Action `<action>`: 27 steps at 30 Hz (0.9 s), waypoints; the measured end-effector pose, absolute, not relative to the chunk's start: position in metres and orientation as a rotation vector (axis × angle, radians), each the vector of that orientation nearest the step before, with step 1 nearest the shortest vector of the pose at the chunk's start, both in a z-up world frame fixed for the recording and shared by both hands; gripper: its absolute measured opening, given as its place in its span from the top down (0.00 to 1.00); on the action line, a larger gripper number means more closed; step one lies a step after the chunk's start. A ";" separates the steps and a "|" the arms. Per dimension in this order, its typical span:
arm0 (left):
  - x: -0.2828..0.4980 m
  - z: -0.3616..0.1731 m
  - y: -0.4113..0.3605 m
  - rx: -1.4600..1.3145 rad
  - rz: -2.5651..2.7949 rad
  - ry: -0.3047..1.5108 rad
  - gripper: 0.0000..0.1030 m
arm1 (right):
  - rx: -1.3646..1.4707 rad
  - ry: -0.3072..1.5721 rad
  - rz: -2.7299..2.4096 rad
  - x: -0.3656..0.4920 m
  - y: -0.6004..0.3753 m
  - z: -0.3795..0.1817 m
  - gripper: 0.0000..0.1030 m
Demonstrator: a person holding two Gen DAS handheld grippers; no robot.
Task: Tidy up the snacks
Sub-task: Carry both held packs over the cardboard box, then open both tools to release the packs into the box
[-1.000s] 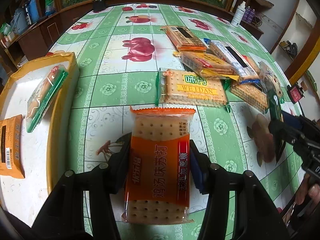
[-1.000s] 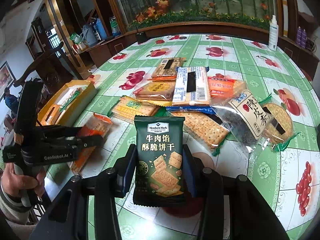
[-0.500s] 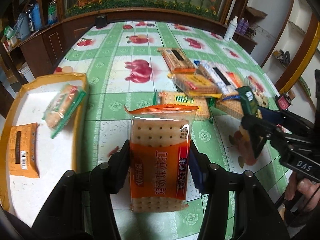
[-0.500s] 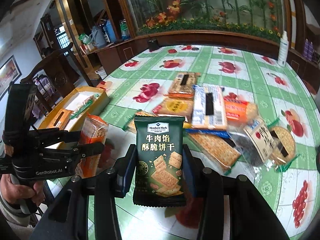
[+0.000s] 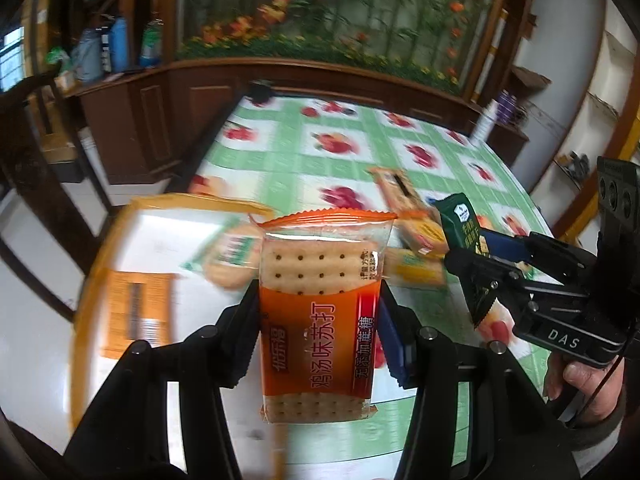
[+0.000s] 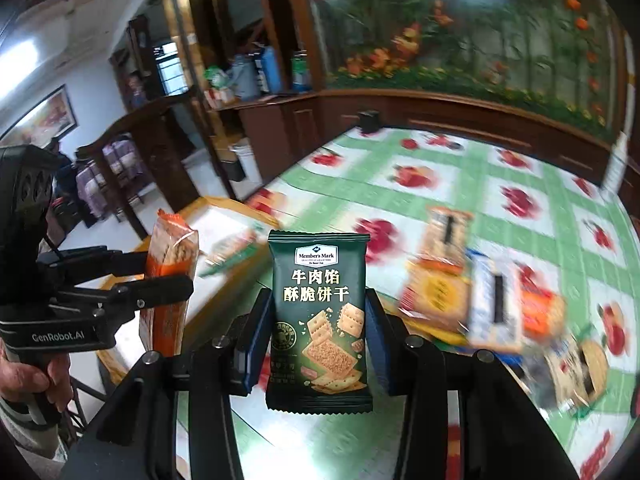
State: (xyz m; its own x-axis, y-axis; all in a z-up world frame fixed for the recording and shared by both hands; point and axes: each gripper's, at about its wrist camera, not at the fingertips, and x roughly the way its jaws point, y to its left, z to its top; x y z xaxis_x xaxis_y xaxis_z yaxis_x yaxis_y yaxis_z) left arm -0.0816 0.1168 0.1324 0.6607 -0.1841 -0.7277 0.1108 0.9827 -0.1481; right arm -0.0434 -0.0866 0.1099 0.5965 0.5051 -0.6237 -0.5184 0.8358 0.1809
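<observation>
My left gripper (image 5: 318,340) is shut on an orange soda cracker pack (image 5: 318,312) and holds it in the air above the yellow-rimmed tray (image 5: 132,208). The pack also shows in the right wrist view (image 6: 170,276). My right gripper (image 6: 318,336) is shut on a dark green Member's Mark biscuit pack (image 6: 319,320), lifted above the table; it also shows in the left wrist view (image 5: 466,240). The tray holds a green-edged cracker pack (image 5: 228,256) and an orange packet (image 5: 136,312).
Several snack packs (image 6: 480,292) lie in a loose pile on the green fruit-patterned tablecloth (image 6: 460,176). A white bottle (image 5: 484,124) stands at the table's far right. A wooden cabinet (image 5: 152,112) runs along the far side.
Both grippers have risen with their packs and swung left toward the tray. The tray now lies right below and beyond the orange pack. The view is blurred by motion.
</observation>
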 end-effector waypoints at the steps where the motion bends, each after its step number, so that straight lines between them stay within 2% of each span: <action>1: -0.082 0.135 0.128 -0.091 -0.139 0.830 0.47 | -0.023 0.715 0.608 -0.041 -0.080 0.111 0.58; 15: -0.058 0.088 0.219 -0.140 0.090 0.925 0.47 | -0.067 0.796 0.823 0.003 0.060 0.096 0.58; 24: -0.044 0.059 0.235 -0.152 0.128 0.974 0.46 | -0.017 0.944 0.770 0.035 0.089 0.046 0.58; 27: -0.042 0.056 0.238 -0.164 0.141 0.979 0.46 | -0.005 0.931 0.781 0.032 0.088 0.047 0.58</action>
